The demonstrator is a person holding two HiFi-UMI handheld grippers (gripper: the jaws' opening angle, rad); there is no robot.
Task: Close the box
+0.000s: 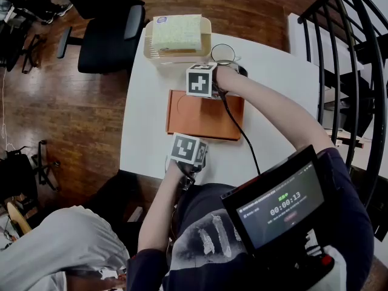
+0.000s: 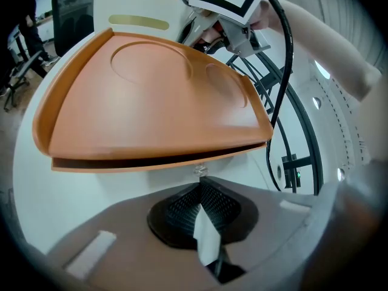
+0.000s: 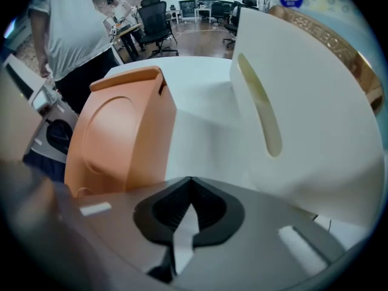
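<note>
BOX ALL BUT SHUT: The left gripper (image 2: 200, 185), jaws pinched together w/ nothing btwn them, points at the near long edge of the orange box (image 2: 151, 102), which fills the view just ahead of and above the tips. The lid lies down over the base. Only a thin dark seam runs along the edge facing the jaws, so the closing looks nearly done, prob. short of a last press. A tiny clear glint sits right at the tips; too small to tell what it is.

Opposite, the right gripper (image 3: 190, 185) also has its jaws together and empty. The box is ahead and to the left of them, not touched. A white basket (image 3: 303, 114) stands close ahead to the right.

Seen from the head, one gripper sits at each long side of the box on the white table (image 1: 151, 102). That placing suits steadying one edge while the other is pushed down. With the jaws together, each gripper makes a blunt tip, better for pressing a flat lid than for pinching it, as there is little lip to grab.

Risk, as a guess: a push from one side only could slide the box along the smooth top towards the basket.
</note>
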